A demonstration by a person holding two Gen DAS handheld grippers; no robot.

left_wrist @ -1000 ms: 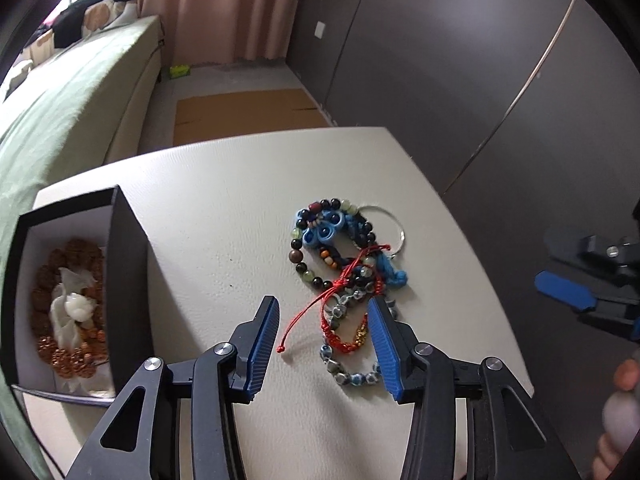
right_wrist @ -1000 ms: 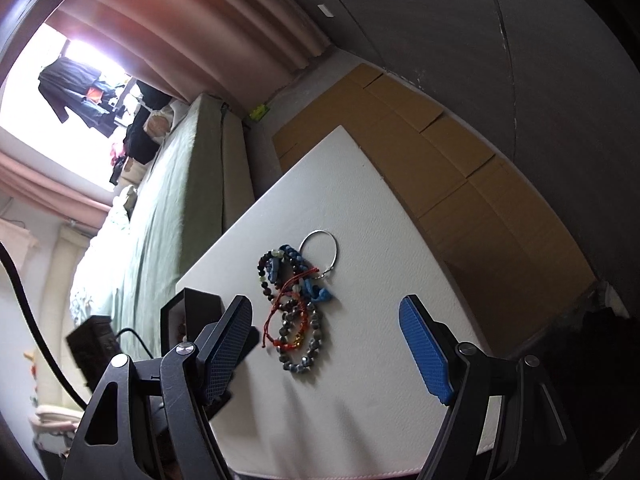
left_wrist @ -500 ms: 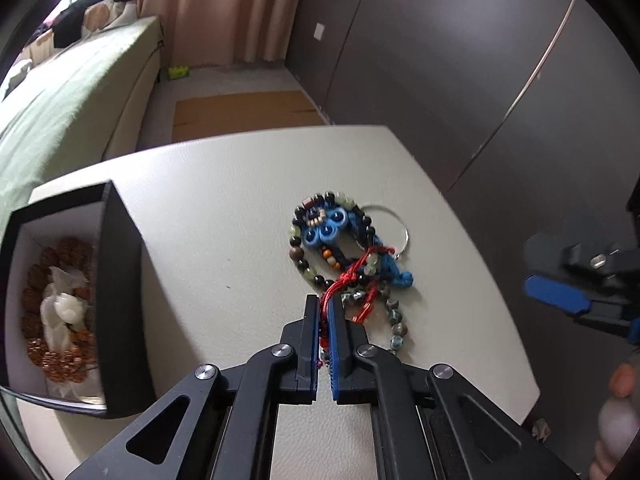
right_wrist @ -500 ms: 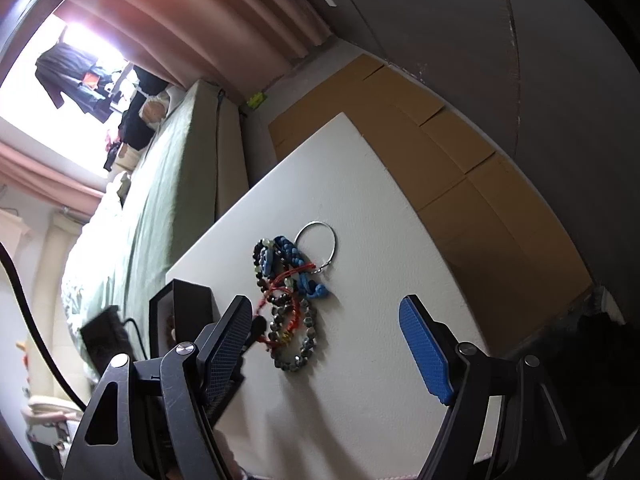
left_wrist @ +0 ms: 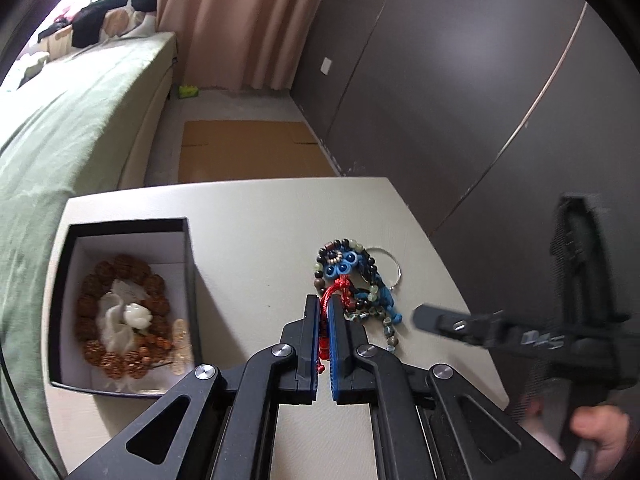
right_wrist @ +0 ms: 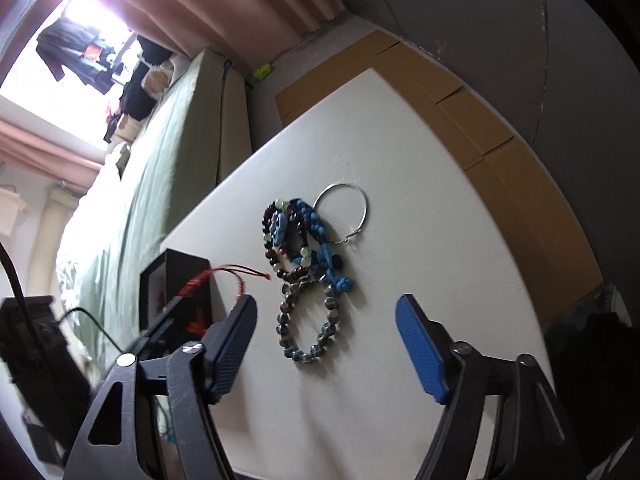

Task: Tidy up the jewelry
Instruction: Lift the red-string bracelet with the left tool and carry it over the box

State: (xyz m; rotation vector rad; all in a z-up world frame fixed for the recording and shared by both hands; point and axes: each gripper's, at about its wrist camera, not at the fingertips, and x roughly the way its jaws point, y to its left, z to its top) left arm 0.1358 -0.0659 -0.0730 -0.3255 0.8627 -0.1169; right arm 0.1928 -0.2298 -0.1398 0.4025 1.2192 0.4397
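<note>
inside, black box (left_wrist: 188,264) holds brown bead bracelets (left_wrist: 120,312).

A white table (left_wrist: 248,232) carries it all. On its left side sits a black open box (left_wrist: 188,264), white inside. To the right lies a tangled heap of beaded bracelets (right_wrist: 300,248), a thin silver ring (right_wrist: 352,208) at its far edge, a grey-bead loop (right_wrist: 308,320) nearest.

Left gripper (left_wrist: 323,322): black angular arms with triangular cut-outs, silver round screws at the pivots behind the fingers (left_wrist: 335,344), blue ribbed pads inside. Right gripper (right_wrist: 325,346): same build, scuffed black plastic, blue textured pads.
</note>
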